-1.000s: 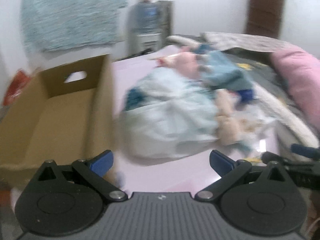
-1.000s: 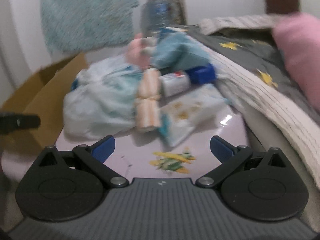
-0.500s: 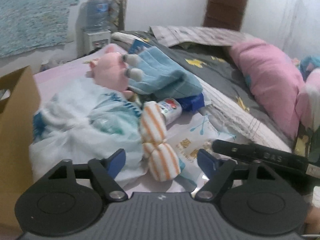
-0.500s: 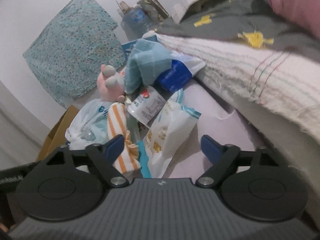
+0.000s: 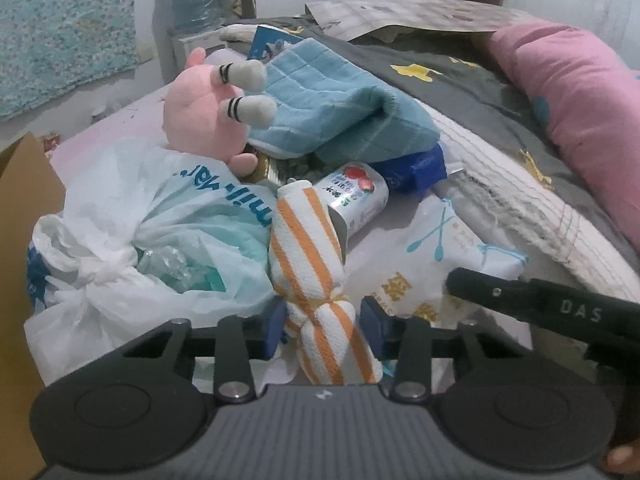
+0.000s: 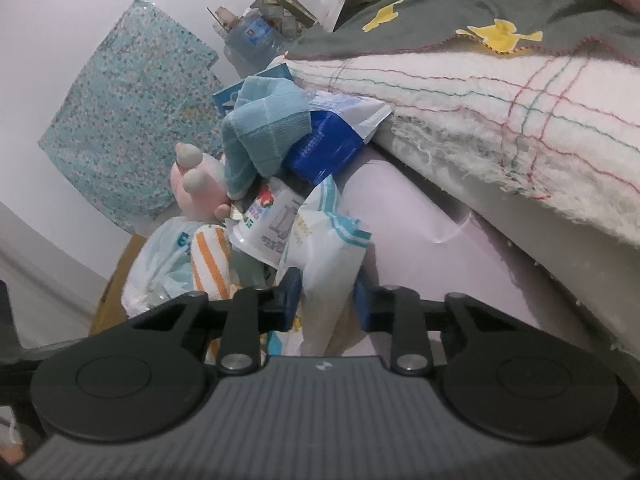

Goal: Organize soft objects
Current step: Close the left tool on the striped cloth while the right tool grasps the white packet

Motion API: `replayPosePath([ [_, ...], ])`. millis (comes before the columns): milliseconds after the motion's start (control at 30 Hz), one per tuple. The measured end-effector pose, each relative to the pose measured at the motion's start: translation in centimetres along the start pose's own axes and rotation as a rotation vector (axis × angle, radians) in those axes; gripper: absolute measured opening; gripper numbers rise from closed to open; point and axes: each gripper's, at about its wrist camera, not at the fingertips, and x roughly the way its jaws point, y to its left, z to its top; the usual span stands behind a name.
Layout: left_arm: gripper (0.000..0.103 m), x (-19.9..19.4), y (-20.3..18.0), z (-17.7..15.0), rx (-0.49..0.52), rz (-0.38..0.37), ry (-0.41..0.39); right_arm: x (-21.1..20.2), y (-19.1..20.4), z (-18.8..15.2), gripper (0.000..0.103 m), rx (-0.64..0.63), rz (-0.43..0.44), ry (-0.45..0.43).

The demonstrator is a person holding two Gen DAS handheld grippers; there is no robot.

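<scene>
The left claw (image 5: 322, 326) is pinching the knotted waist of the orange-striped cloth roll (image 5: 316, 276), its jaws having just been closing on it; the roll is lying on the lilac bed sheet (image 5: 384, 240) in the middle of the heap. The right claw (image 6: 325, 299) is squeezing the pale snack packet (image 6: 324, 260), its jaws likewise having just been closing, with the packet standing between them beside the roll. In the left wrist view the other tool's black finger is showing the letters "DAS" (image 5: 578, 314). One tied white plastic bag (image 5: 132, 248) is carrying teal lettering, read upside down and not legible in full; crumpled clear plastic is showing inside it. One small cup (image 5: 356, 196) with strawberry art and unreadable print is lying on its side. One pink plush toy (image 5: 200, 120), one blue towel (image 5: 332, 112) and one dark blue packet (image 5: 416, 168) are piling behind. One cardboard box (image 5: 20, 216) is standing at the left edge, its contents hidden.
</scene>
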Motion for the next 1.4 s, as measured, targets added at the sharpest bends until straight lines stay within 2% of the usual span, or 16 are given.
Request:
replayPosePath([
  [167, 0.034, -0.6, 0.4, -0.5, -0.023, -0.024, 0.015, -1.7, 0.1, -0.2, 0.022, -0.013, 0.019, -0.018],
  [333, 0.033, -1.4, -0.2, -1.6, -0.022, -0.107, 0.055, -2.8, 0.5, -0.4, 0.025, -0.033, 0.038, 0.005],
  [500, 0.033, -0.9, -0.6, -1.8, -0.010, -0.084, 0.049, -1.9, 0.3, -0.6, 0.034, -0.032, 0.018, 0.005],
  [700, 0.034, -0.5, -0.4, -1.6, -0.009, -0.075, 0.046, -0.2, -0.1, -0.8, 0.034, -0.004, 0.012, 0.025],
  [800, 0.032, -0.5, -0.3, -1.6, -0.009, -0.070, 0.038, 0.0, 0.0, -1.1, 0.030, 0.000, 0.014, 0.015],
  [933, 0.030, -1.4, 0.0, -1.6, -0.014, -0.070, 0.021, -1.0, 0.8, -1.1, 0.022, -0.005, 0.029, -0.008],
  [1200, 0.030, -6.2, 0.7, -1.6, -0.026, -0.080, -0.067, -5.2, 4.4, -1.2, 0.022, -0.108, 0.047, -0.092],
  [1400, 0.030, -11.2, 2.8, -2.2, -0.043, -0.046, -0.161, -7.8, 8.5, -1.2, 0.022, -0.201, 0.116, -0.133],
])
